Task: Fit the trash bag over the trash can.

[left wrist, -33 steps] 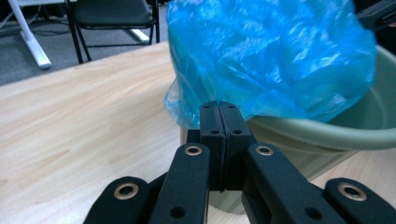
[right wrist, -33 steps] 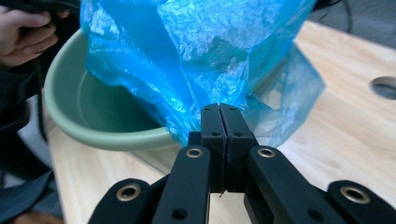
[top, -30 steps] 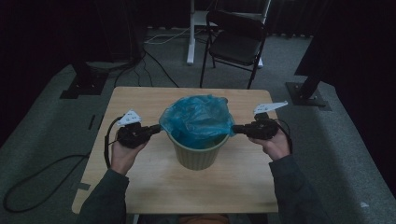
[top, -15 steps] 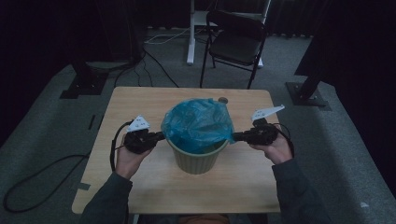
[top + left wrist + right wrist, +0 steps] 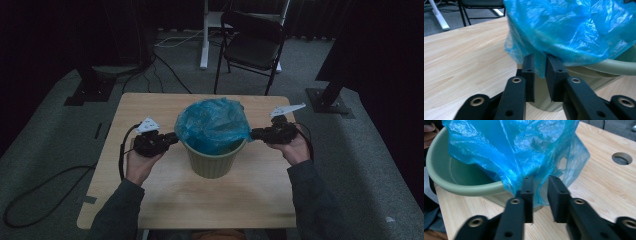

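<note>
The blue bag [image 5: 212, 125] drapes over the green bin [image 5: 214, 159] mid-desk [image 5: 150, 200], between both tools. The left tool [image 5: 539, 67] and right tool [image 5: 541, 188] have just been opening; each stands narrowly parted with the bag's hem hanging loose between its jaws, on opposite sides of the rim.

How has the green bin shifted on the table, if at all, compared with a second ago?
No. The green bin stands at the same spot on the table, centred below the black chair, in every high view.
</note>
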`<state>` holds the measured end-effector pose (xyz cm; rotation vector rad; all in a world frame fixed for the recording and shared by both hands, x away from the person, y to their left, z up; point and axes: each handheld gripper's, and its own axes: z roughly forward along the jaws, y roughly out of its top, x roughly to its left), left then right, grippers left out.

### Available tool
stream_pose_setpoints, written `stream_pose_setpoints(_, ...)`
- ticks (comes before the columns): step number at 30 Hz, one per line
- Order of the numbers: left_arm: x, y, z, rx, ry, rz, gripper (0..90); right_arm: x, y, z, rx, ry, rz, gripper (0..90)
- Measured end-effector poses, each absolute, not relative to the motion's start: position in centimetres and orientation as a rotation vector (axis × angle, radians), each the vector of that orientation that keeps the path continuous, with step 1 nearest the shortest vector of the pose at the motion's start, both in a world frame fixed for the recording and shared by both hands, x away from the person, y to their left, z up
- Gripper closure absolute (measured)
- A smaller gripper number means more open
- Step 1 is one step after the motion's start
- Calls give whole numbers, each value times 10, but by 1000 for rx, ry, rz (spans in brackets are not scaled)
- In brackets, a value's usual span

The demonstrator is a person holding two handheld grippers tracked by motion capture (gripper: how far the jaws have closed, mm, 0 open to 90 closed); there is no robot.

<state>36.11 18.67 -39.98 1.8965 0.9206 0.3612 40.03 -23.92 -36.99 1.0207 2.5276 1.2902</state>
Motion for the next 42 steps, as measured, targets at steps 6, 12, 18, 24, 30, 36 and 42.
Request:
stream_pose_setpoints(6,353,203,-389,1871,939,434,669,400,-242,-359,1002,2515,1319,658)
stream_pose_setpoints(12,358,209,-376,1838,954,443,643,406,-240,-350,1025,2470,1345,635)
stream_pose_setpoints(18,371,203,-366,1822,961,452,629,417,-234,-349,1073,2429,1331,633)
stream_pose_setpoints(24,393,185,-357,1835,945,448,600,432,-228,-343,1132,2378,1386,599)
stream_pose_setpoints(30,410,174,-356,1842,964,431,587,446,-222,-345,1187,2375,1455,568)
stream_pose_setpoints(36,422,165,-358,1874,987,401,637,461,-219,-351,1270,2375,1500,570)
stream_pose_setpoints(42,424,160,-358,1867,986,418,845,470,-214,-355,1319,2378,1495,821)
